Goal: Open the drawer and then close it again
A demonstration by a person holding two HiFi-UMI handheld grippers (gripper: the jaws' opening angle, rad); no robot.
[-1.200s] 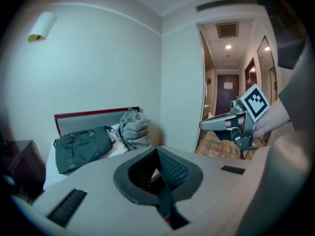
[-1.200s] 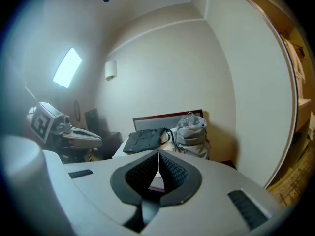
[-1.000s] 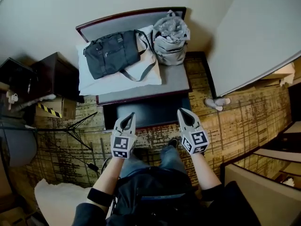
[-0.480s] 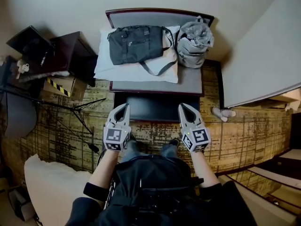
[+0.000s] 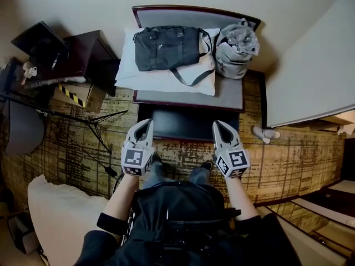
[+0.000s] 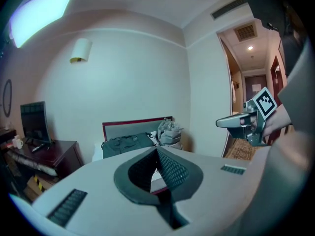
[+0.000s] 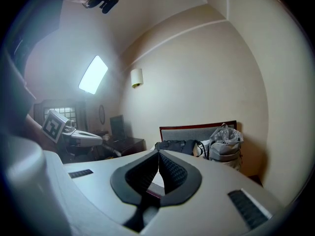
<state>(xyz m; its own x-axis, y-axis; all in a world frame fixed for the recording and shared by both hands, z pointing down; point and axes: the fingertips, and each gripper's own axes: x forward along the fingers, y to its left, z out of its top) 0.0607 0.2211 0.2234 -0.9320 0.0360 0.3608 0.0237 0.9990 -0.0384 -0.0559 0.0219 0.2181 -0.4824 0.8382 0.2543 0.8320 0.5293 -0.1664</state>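
Left gripper (image 5: 148,123) and right gripper (image 5: 217,124) both empty, jaws closed, hanging short of the drawer (image 5: 186,125); I judge opening not yet begun.

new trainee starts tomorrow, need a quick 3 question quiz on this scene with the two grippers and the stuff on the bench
1. True or false: the left gripper is gripping the dark grey fabric duffel bag.
2. What does the duffel bag lie on? A) a white pillow B) a wooden chair C) a blue towel
3. Fill in: the jaws of the left gripper and the right gripper are both ____.
Key: 1 false; 2 A; 3 shut
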